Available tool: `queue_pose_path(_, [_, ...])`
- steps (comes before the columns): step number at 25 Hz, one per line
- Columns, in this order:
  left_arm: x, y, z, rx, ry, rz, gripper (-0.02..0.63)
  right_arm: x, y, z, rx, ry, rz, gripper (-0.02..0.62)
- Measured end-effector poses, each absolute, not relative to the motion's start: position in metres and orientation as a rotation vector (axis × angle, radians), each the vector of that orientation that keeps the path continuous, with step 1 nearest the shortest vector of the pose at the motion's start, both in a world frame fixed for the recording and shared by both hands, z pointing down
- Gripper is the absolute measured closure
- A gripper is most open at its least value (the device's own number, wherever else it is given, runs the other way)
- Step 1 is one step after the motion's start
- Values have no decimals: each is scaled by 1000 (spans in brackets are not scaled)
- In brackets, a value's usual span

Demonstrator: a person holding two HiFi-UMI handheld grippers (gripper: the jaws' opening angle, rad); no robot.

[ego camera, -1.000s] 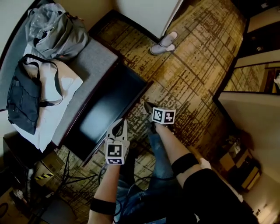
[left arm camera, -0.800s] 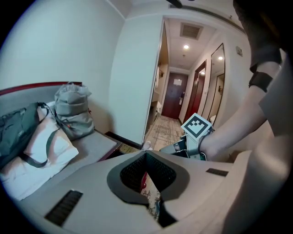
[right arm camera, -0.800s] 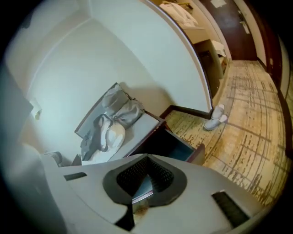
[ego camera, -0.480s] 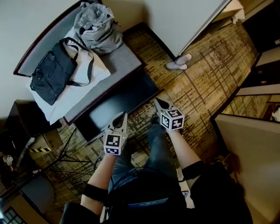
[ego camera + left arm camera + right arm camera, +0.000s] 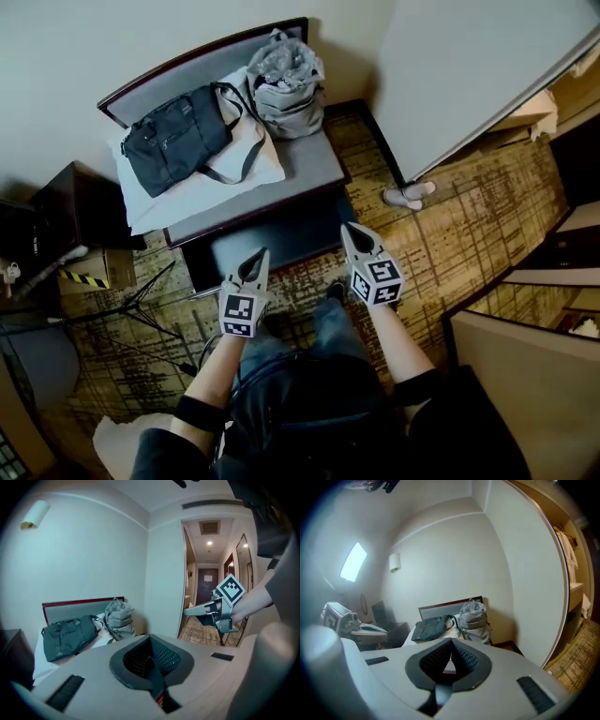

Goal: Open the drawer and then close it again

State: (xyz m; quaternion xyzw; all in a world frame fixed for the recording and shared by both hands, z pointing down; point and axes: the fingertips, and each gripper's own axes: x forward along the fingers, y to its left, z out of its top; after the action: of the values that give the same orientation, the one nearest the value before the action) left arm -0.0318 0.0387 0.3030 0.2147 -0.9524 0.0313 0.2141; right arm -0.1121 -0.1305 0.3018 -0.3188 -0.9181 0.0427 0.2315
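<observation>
A dark drawer (image 5: 272, 239) juts out from under the grey bench (image 5: 309, 159) and looks pulled open. My left gripper (image 5: 255, 255) hovers just in front of its near edge, jaws shut on nothing. My right gripper (image 5: 349, 228) is over the drawer's right corner, also shut and empty. In the left gripper view the shut jaws (image 5: 150, 641) point over the bench (image 5: 79, 607), with the right gripper (image 5: 188, 612) off to the right. The right gripper view shows its shut jaws (image 5: 451, 643) aimed at the bench (image 5: 450, 605), with the left gripper (image 5: 370, 631) on the left.
On the bench lie a dark bag (image 5: 173, 141), a grey bag (image 5: 286, 84) and a white cloth (image 5: 202, 183). A white wall panel (image 5: 469, 75) stands at right, with a slipper (image 5: 408, 195) at its foot. A dark cabinet (image 5: 66, 211), a taped box (image 5: 84, 272) and tripod legs (image 5: 141, 309) stand at left.
Both grippers have risen, and the right one has rolled its marker cube round. The view has pulled back and up, so bench and drawer now sit smaller and higher. Jaws stayed shut.
</observation>
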Motion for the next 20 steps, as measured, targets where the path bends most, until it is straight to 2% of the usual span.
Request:
queue_pose_path(9, [0, 126, 268, 291, -2722, 71, 606, -98, -50, 252, -1177, -2512, -63, 594])
queue_pose_path(20, [40, 205, 269, 43, -2718, 7, 606, -66, 11, 266, -1332, -2401, -105, 595])
